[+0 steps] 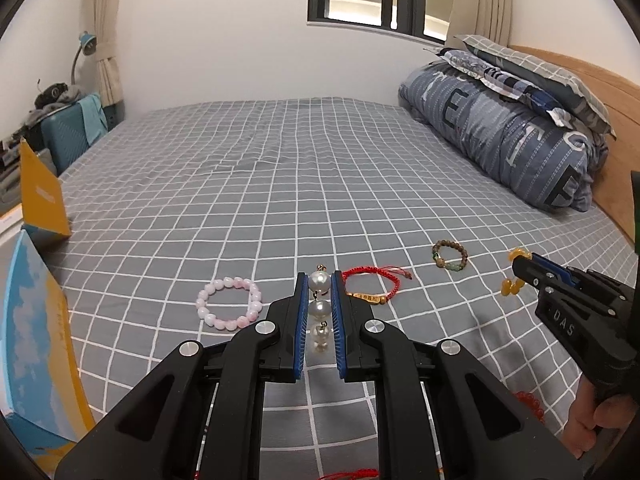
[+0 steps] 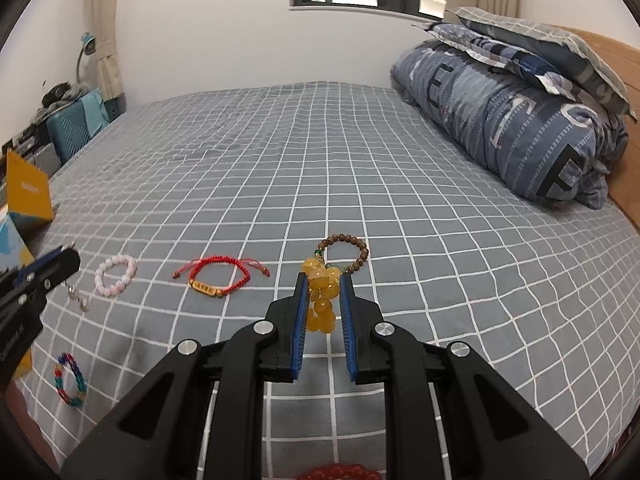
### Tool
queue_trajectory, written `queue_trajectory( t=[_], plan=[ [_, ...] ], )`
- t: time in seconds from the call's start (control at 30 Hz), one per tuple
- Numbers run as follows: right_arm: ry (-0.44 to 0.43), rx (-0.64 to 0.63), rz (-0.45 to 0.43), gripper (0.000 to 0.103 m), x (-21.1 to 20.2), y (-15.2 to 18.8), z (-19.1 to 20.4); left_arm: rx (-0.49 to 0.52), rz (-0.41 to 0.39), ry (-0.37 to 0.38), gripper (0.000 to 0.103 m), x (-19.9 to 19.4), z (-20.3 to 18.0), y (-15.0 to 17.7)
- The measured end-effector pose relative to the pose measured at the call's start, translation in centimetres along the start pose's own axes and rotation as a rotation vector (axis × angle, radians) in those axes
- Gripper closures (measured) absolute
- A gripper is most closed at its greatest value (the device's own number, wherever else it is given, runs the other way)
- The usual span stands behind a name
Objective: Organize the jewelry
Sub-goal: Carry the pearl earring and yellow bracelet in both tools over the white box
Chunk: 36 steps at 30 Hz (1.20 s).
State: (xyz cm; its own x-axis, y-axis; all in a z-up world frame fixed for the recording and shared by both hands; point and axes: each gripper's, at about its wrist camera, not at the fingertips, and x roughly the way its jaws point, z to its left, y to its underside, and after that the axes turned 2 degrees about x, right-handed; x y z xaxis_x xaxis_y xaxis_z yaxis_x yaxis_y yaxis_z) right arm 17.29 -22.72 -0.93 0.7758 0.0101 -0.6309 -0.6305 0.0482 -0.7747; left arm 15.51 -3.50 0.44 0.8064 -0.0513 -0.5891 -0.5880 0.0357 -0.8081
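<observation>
Jewelry lies scattered across a grey checked bedsheet [image 1: 320, 184] as two hand-held grippers each lift a piece. The left gripper [image 1: 320, 280] has its blue-padded jaws closed on a pearl bracelet [image 1: 320, 308], whose large white beads hang in a line between the pads. Just left of those jaws rests a pink bead bracelet [image 1: 229, 303]; just right of them, a red cord bracelet [image 1: 370, 284] with a gold bar. The right gripper [image 2: 325, 280] clamps a yellow bead bracelet [image 2: 321, 296], bunched and dangling between its jaws. Immediately beyond its fingertips sits a brown bead bracelet [image 2: 344, 254] on the sheet. Well to the left of the right jaws, near the bed's edge, lies a multicoloured bracelet [image 2: 71, 379]. A folded blue duvet [image 1: 504, 140] is piled by the headboard, far ahead and right of both grippers.
</observation>
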Motion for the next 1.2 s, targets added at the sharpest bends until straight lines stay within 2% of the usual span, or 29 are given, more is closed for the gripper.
queue_trajectory(
  t=[0.13, 0.33, 0.43, 0.5, 0.57, 0.87, 1.03, 1.2],
  plan=[
    [0.019, 0.005, -0.013, 0.088, -1.0, -1.3, 0.8, -0.020, 0.011, -0.014, 0.092, -0.8, 0.8, -1.1],
    [-0.027, -0.009, 0.005, 0.088, -2.0, -3.2, 3.6, -0.069, 0.022, -0.049, 0.092, -3.3, 3.9, -2.5],
    [-0.047, -0.043, -0.004, 0.088, -2.7, -4.3, 6.0, -0.103, 0.016, -0.121, 0.092, -5.1, 6.0, -3.1],
    [-0.073, -0.072, -0.016, 0.088, -3.2, -4.9, 8.3, -0.143, 0.019, -0.148, 0.092, -6.2, 7.9, -3.5],
    [-0.092, -0.094, -0.023, 0.088, -3.6, -5.4, 10.3, -0.160, 0.026, -0.205, 0.092, -7.6, 10.0, -3.7],
    [-0.274, -0.228, -0.052, 0.088, -7.1, -6.0, 23.8, -0.268, 0.011, -0.366, 0.092, -13.9, 20.2, -3.2],
    [-0.372, -0.312, -0.051, 0.088, -9.7, -4.3, 31.6, -0.338, 0.029, -0.479, 0.092, -17.2, 26.3, -1.2],
    [-0.438, -0.383, -0.012, 0.088, -10.7, -1.8, 37.8, -0.402, 0.072, -0.542, 0.092, -19.6, 31.4, 1.5]
  ],
)
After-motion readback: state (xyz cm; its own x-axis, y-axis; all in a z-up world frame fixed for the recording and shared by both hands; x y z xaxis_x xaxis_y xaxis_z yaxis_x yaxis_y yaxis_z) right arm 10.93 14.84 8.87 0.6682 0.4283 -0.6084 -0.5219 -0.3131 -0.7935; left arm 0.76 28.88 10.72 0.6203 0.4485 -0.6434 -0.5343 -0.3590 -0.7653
